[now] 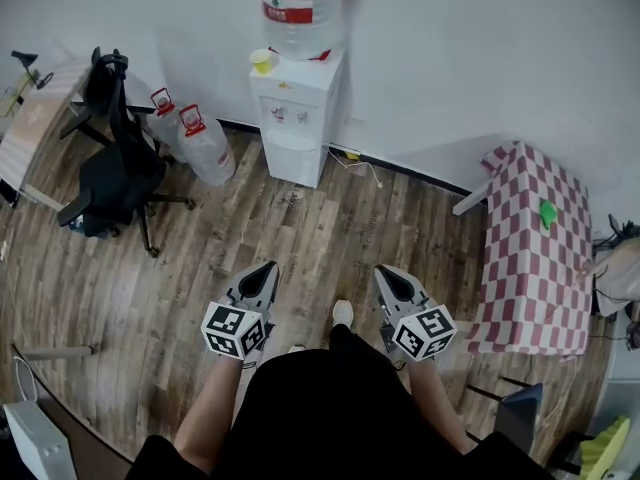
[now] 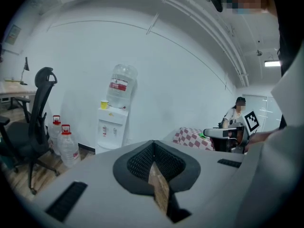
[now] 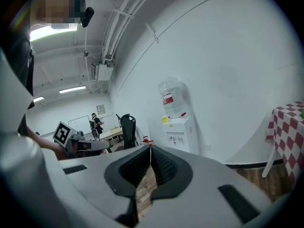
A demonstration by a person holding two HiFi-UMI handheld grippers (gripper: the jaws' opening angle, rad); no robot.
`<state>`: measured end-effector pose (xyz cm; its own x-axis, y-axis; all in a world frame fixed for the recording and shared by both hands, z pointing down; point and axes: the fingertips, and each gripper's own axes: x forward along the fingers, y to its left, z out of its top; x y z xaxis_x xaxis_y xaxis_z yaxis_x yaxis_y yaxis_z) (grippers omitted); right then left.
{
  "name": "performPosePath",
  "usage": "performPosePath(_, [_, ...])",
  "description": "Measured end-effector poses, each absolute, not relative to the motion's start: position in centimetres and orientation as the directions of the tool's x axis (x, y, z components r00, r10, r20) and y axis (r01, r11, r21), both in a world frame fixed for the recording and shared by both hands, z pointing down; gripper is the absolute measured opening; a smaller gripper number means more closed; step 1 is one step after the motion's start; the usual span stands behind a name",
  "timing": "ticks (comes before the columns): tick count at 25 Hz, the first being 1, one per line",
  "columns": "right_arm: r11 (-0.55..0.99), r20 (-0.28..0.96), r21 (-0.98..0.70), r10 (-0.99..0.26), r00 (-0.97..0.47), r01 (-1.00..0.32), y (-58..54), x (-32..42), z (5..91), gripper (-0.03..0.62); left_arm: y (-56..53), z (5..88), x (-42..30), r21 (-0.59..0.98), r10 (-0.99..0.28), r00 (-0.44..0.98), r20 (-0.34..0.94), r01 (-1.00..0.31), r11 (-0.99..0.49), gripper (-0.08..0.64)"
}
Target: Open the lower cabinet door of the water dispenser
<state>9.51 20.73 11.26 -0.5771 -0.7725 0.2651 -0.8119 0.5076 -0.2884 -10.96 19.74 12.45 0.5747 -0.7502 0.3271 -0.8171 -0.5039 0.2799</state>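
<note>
Where the left gripper hangs: over the wood floor, jaws pressed together, nothing between them.
Right gripper: beside it, jaws likewise together, empty.
Water dispenser: ahead against the wall, well apart from both grippers.
Lower cabinet door: looks shut.
Flanks: spare bottles at its left, checked table off to the right.

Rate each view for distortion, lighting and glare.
Head view: even light, floorboards bow outward, water dispenser sharp. Left gripper view: strong fisheye, black corners, ceiling pipes curved, ceiling lamp blown out. Right gripper view: same fisheye and dark rim; strip light glares at upper left.
</note>
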Motion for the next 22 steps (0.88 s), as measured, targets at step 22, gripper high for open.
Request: performPosePath(22, [0.597, 0.287, -0.336, -0.672, -0.683, -0.728, 6.6, 19.6, 14.3, 0.021, 8.5, 13.5, -0.8, 0.270, -0.805, 0.461, 0.375, -0.884, -0.380, 0.012])
